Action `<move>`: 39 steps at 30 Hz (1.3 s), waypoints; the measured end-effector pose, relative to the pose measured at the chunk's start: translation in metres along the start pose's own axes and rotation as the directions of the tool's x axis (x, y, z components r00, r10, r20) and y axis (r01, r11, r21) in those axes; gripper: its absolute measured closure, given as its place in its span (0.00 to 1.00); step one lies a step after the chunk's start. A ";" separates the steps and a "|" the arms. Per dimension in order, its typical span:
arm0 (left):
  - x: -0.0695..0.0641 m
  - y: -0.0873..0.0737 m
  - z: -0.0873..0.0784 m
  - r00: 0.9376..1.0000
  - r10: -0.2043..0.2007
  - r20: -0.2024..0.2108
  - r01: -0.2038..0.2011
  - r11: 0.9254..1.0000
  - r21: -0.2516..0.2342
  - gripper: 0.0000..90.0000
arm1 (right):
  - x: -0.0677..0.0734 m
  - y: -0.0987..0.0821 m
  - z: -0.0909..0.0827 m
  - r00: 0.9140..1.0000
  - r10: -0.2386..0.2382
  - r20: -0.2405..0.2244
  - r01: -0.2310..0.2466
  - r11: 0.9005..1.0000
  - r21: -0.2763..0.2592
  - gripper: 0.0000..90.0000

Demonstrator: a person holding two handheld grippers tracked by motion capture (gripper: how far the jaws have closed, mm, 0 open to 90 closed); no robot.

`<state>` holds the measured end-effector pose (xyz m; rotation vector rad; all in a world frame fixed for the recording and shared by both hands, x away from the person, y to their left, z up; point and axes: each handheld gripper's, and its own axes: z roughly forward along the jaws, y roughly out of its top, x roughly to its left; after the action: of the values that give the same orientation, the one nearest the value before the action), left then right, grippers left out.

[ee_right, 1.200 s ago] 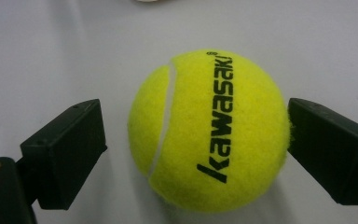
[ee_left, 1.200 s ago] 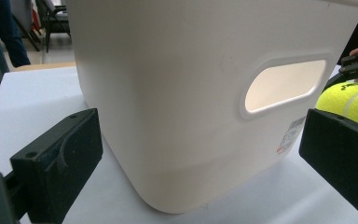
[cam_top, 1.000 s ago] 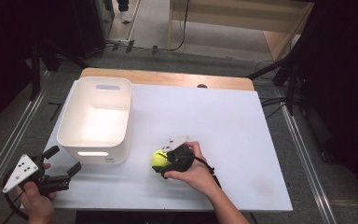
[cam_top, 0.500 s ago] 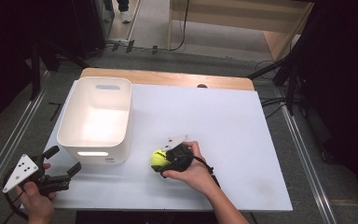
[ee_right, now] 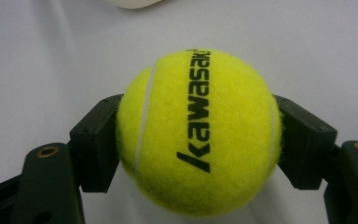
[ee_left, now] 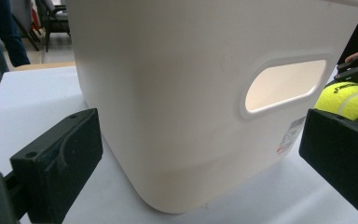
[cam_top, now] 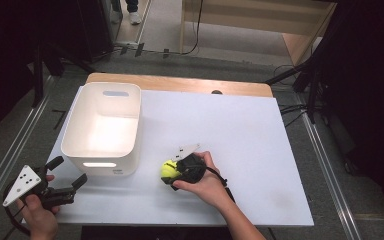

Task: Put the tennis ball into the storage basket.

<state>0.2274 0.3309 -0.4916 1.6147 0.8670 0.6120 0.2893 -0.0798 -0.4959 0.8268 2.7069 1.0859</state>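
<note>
While my right gripper (cam_top: 172,175) has just been closing its two black jaws, the fuzzy yellow-green tennis ball (ee_right: 198,133) now sits squeezed between them. In the right gripper view I can see a black pad pressed on each side of the ball, right at its widest part. That is the best place to hold a round ball, I think, because it cannot pop out up or down so easily.

From the high view, the ball (cam_top: 168,170) is low over the flat white table top (cam_top: 240,130), just beside the near right corner of the white plastic bin with handle holes (cam_top: 103,129). I cannot tell if it is touching the table or lifted a tiny bit.

I think the ball will be light and a bit squashy. It has a felt coat, so the pads should not slip on it. It will not break. But it is round and bouncy, so if I let go too high it may roll or bounce away.

My left gripper (cam_top: 65,186) is near the front left corner of the table. Its jaws are wide apart with nothing in them. In the left gripper view the bin (ee_left: 191,93) is right in front, and the ball (ee_left: 346,99) peeks out past its side.
</note>
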 end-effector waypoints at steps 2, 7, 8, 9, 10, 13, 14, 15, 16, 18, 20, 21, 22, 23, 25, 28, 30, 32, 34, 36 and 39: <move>0.000 0.000 0.000 1.000 0.000 0.000 0.000 1.000 0.000 0.00 | -0.001 0.000 -0.001 1.000 0.012 -0.007 -0.012 1.000 -0.001 0.27; 0.000 0.000 0.000 1.000 0.000 0.000 0.000 1.000 0.000 0.00 | -0.003 0.002 -0.006 1.000 0.011 -0.019 -0.011 1.000 -0.024 0.27; 0.000 0.000 0.000 1.000 0.000 0.000 0.000 1.000 0.000 0.00 | -0.003 0.003 -0.008 1.000 0.014 -0.017 -0.014 1.000 -0.025 0.27; 0.000 0.000 0.000 1.000 0.000 0.000 0.000 1.000 0.000 0.00 | -0.003 0.004 -0.009 1.000 0.006 -0.020 -0.007 1.000 -0.026 0.27; 0.000 0.000 0.000 1.000 0.000 0.000 0.000 1.000 0.000 0.00 | -0.003 0.006 -0.010 1.000 0.006 -0.021 -0.007 1.000 -0.028 0.27; 0.000 0.000 0.000 1.000 0.000 0.000 0.000 1.000 0.000 0.00 | -0.004 0.009 -0.013 1.000 0.002 -0.023 -0.003 0.999 -0.036 0.27; 0.000 0.000 0.000 1.000 0.000 0.000 0.000 1.000 0.000 0.00 | -0.004 0.010 -0.014 1.000 0.003 -0.025 -0.004 0.999 -0.036 0.27; 0.000 0.000 0.000 1.000 0.000 0.000 0.000 1.000 0.000 0.00 | -0.004 0.011 -0.014 1.000 0.002 -0.022 -0.003 0.999 -0.039 0.27; 0.000 0.000 0.000 1.000 0.000 0.001 0.000 1.000 0.000 0.00 | -0.004 0.011 -0.015 1.000 0.005 -0.025 -0.006 0.999 -0.038 0.27; 0.000 0.000 0.000 1.000 0.000 0.001 0.000 1.000 0.000 0.00 | -0.005 0.013 -0.015 1.000 -0.003 -0.029 0.001 0.999 -0.041 0.27; 0.000 0.000 0.000 1.000 0.000 0.001 0.000 1.000 0.000 0.00 | -0.005 0.014 -0.016 1.000 -0.002 -0.028 0.001 0.999 -0.037 0.27; 0.000 0.000 0.000 1.000 0.000 0.002 0.000 1.000 -0.001 0.00 | -0.005 0.015 -0.016 1.000 0.001 -0.029 -0.003 0.999 -0.040 0.27; 0.000 0.000 0.000 1.000 -0.001 0.002 0.001 1.000 -0.001 0.00 | -0.005 0.015 -0.017 0.999 -0.003 -0.032 0.001 0.999 -0.042 0.27; 0.000 0.000 0.000 1.000 0.000 0.003 0.000 1.000 -0.001 0.00 | -0.005 0.016 -0.017 0.999 0.002 -0.033 -0.003 0.999 -0.045 0.27; 0.000 0.000 0.000 1.000 0.000 0.002 0.000 1.000 0.000 0.00 | -0.006 0.018 -0.018 0.999 -0.006 -0.035 0.004 0.999 -0.048 0.27; 0.000 0.000 0.000 1.000 0.000 0.002 0.000 1.000 0.000 0.00 | -0.007 0.021 -0.021 0.999 -0.006 -0.044 0.004 0.999 -0.049 0.27; 0.000 0.000 0.000 1.000 -0.001 0.002 0.001 1.000 0.001 0.00 | -0.007 0.023 -0.022 0.999 -0.006 -0.046 0.004 0.999 -0.051 0.27; 0.000 0.000 0.000 1.000 0.000 0.002 0.000 1.000 0.001 0.00 | -0.008 0.025 -0.023 0.999 -0.011 -0.045 0.008 0.998 -0.055 0.27; 0.000 0.000 0.000 1.000 0.000 0.002 0.000 1.000 0.001 0.00 | -0.009 0.026 -0.025 0.999 -0.012 -0.046 0.009 0.998 -0.056 0.27; 0.000 0.000 0.000 1.000 0.000 0.002 0.000 1.000 0.001 0.00 | -0.009 0.029 -0.026 0.999 -0.010 -0.048 0.007 0.998 -0.060 0.27; 0.000 0.000 0.000 1.000 0.000 0.002 0.000 1.000 0.001 0.00 | -0.010 0.032 -0.028 0.999 -0.012 -0.051 0.009 0.998 -0.060 0.27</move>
<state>0.2273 0.3308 -0.4914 1.6160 0.8662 0.6095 0.3037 -0.0830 -0.4546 0.7859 2.7020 1.1950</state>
